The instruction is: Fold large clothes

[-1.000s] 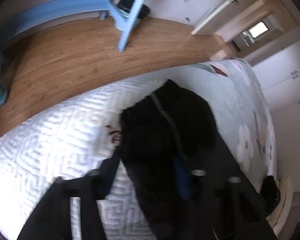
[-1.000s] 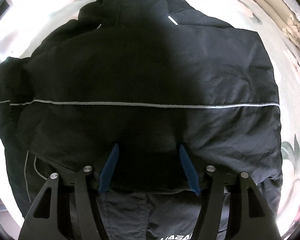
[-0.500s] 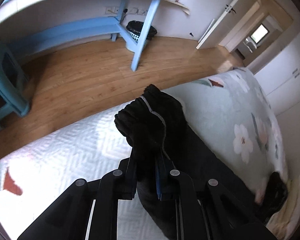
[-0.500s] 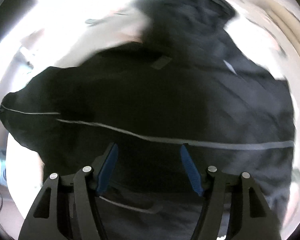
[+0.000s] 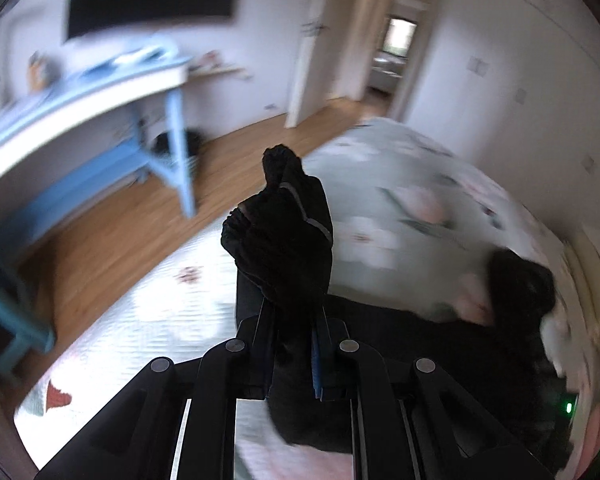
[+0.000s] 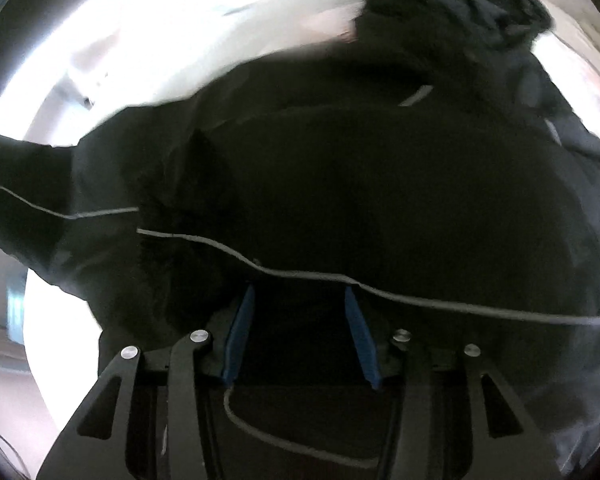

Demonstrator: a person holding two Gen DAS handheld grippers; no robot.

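Compared with a second ago, the left gripper [image 5: 294, 320] has risen off the bed [image 5: 400, 200] and now stands clenched on a bunched sleeve [image 5: 284, 240] of the black jacket [image 6: 360, 184]. The sleeve rises from the bed to the gripper, cuff end uppermost. The jacket body lies on the bed, hood end away from the right gripper [image 6: 298, 330], whose jaws are closing, with fabric between them.
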